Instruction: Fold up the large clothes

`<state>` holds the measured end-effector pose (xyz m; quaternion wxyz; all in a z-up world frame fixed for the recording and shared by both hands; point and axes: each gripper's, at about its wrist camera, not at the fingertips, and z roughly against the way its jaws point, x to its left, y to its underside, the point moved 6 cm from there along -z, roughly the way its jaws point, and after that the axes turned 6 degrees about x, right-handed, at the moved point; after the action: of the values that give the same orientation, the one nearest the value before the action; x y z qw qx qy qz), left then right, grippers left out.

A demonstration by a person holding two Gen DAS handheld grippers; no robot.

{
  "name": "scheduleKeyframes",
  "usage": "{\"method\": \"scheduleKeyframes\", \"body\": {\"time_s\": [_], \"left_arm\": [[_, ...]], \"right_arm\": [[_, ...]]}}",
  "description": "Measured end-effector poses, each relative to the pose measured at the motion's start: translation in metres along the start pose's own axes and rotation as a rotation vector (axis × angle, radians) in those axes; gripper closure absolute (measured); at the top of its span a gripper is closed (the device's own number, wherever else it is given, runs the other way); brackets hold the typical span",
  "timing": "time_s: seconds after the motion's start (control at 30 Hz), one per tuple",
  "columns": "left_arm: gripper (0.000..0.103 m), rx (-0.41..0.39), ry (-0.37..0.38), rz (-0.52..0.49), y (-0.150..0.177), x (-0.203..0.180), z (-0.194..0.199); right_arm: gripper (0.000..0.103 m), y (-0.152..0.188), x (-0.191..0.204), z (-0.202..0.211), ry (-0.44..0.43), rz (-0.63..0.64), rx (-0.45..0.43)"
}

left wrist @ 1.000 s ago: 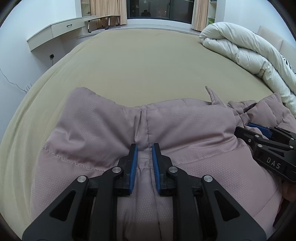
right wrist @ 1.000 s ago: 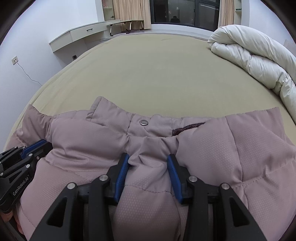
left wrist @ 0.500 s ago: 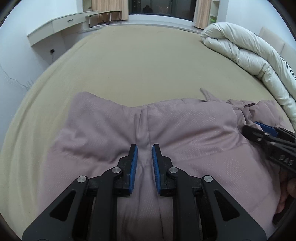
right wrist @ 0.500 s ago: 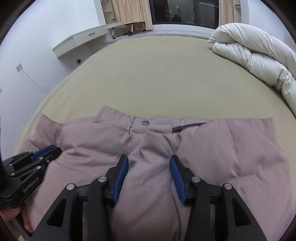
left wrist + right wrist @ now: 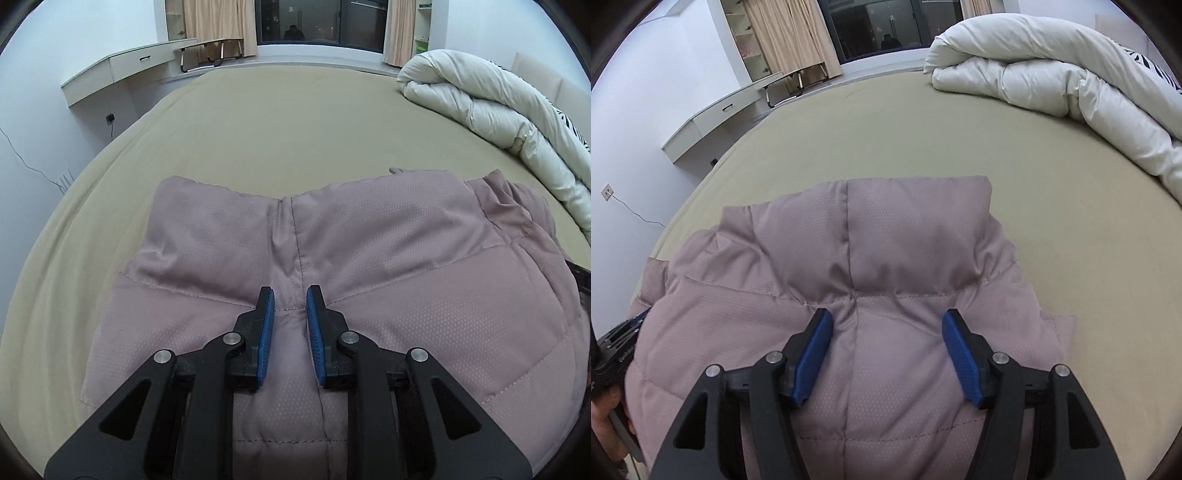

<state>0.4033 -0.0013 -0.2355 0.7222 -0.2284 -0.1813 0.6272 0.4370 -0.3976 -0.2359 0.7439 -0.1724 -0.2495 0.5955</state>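
1. On the tan bed [image 5: 295,122], the mauve puffer jacket [image 5: 369,258] lies bunched near the front edge.
2. Left tongs [image 5: 289,306] pinch a narrow seam ridge; right tongs [image 5: 886,332] stand wide, astride the padding.
3. Slick, springy fill could slip free, undoing the fold.

Puffy pink-purple jacket [image 5: 388,236], soft and quilted, with stitched lines across and one seam down the middle. Lying folded on the tan bed sheet [image 5: 295,129], filling the 6 o'clock half of both views. Flat top edge toward 12 o'clock. Collar part [image 5: 908,225] smooth, a little shiny. Bunched folds at 3 o'clock in the left view.
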Motion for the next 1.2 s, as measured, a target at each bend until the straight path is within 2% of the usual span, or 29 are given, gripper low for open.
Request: {"method": "scheduleKeyframes", "body": {"time_s": [0.07, 0.17, 0.23, 0.5, 0.63, 0.7, 0.8, 0.87, 0.9, 1.0, 1.07, 1.1, 1.2], "left_arm": [[0.084, -0.005, 0.021, 0.016, 0.000, 0.002, -0.005], [0.084, -0.017, 0.038, 0.028, 0.004, 0.005, -0.010], [0.084, -0.015, 0.025, 0.029, 0.008, 0.008, -0.012], [0.084, -0.042, 0.077, 0.052, 0.009, 0.020, -0.021], [0.084, 0.010, 0.081, 0.029, 0.006, 0.023, -0.005], [0.084, 0.008, 0.072, -0.016, 0.007, 0.024, 0.022], [0.084, -0.073, 0.028, -0.021, 0.017, 0.033, 0.063], [0.084, -0.082, 0.017, -0.018, 0.024, 0.037, 0.070], [0.084, -0.063, 0.001, -0.030, 0.030, 0.038, 0.065], [0.084, -0.032, -0.031, -0.066, 0.043, 0.035, 0.049], [0.084, -0.037, -0.054, -0.081, 0.050, 0.033, 0.046], [0.084, -0.034, -0.061, -0.085, 0.052, 0.032, 0.044], [0.084, -0.026, -0.037, -0.066, 0.057, 0.032, 0.035]], "right_arm": [[0.037, 0.001, -0.001, -0.004, -0.008, -0.008, -0.016], [0.037, 0.004, -0.008, -0.009, -0.065, -0.041, -0.031], [0.037, 0.006, -0.010, -0.009, -0.083, -0.048, -0.045], [0.037, 0.005, -0.012, -0.013, -0.093, -0.054, -0.090], [0.036, 0.005, -0.007, -0.007, -0.058, -0.036, -0.075], [0.036, 0.009, 0.002, 0.011, 0.011, -0.022, -0.041], [0.036, 0.016, 0.034, 0.054, -0.066, 0.008, -0.101], [0.035, 0.024, 0.069, 0.075, -0.088, 0.103, -0.130], [0.033, 0.029, 0.088, 0.079, -0.090, 0.159, -0.122], [0.030, 0.038, 0.130, 0.062, -0.042, 0.291, -0.056], [0.021, 0.046, 0.136, 0.036, 0.014, 0.324, 0.003], [0.014, 0.051, 0.136, 0.026, 0.040, 0.342, -0.017], [0.011, 0.057, 0.129, 0.014, 0.056, 0.335, -0.059]]}}
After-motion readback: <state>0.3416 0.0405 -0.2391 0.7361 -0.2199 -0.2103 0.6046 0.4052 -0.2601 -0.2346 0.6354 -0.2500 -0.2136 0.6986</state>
